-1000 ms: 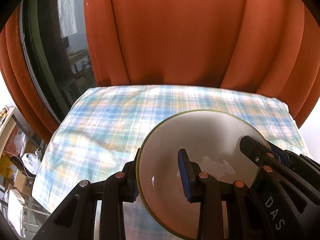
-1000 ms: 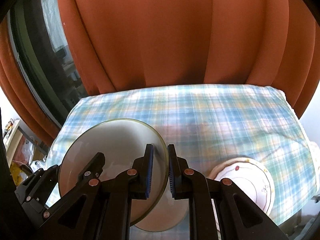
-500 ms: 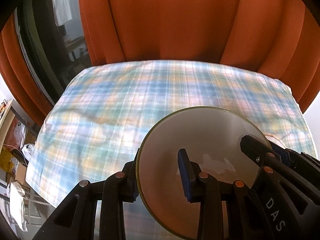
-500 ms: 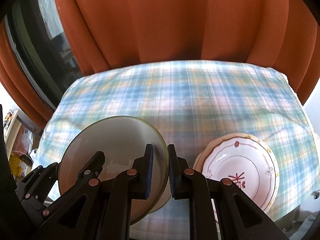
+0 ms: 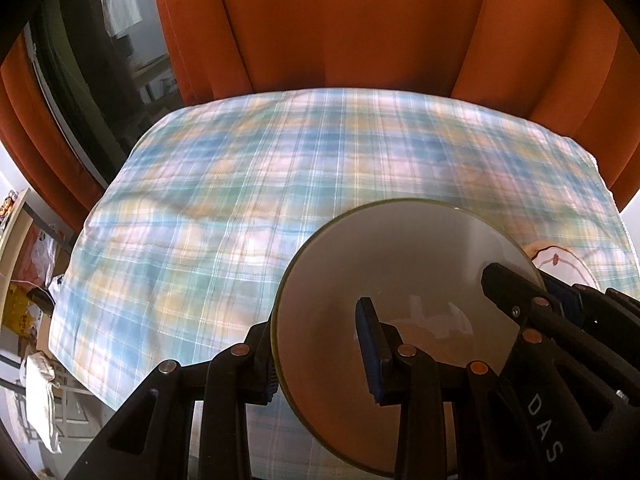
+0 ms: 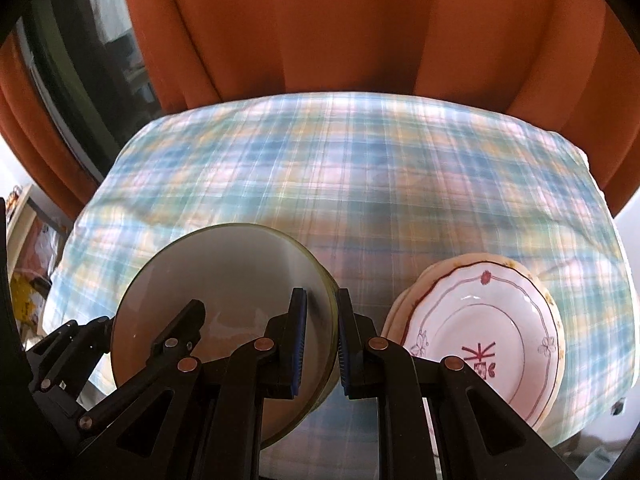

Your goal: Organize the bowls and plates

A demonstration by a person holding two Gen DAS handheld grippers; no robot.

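Note:
A white bowl (image 5: 400, 272) with an olive-green rim is held in the air above the table by both grippers. My left gripper (image 5: 320, 352) is shut on its left rim, one finger inside and one outside. My right gripper (image 6: 322, 340) is shut on the bowl's (image 6: 224, 276) right rim. The right gripper's fingers (image 5: 516, 292) show on the bowl's far side in the left wrist view. A stack of white plates with red floral trim (image 6: 480, 332) lies on the table's near right; its edge (image 5: 560, 258) peeks out behind the bowl.
The table is covered by a blue, green and yellow plaid cloth (image 6: 360, 184). Orange curtains (image 6: 360, 28) hang right behind it. A dark window (image 5: 80, 60) is at the left. Clutter and bags (image 5: 32, 320) lie on the floor off the table's left edge.
Both grippers with the bowl have risen and tilted so more of the table shows. The plate stack has come more fully into the right wrist view.

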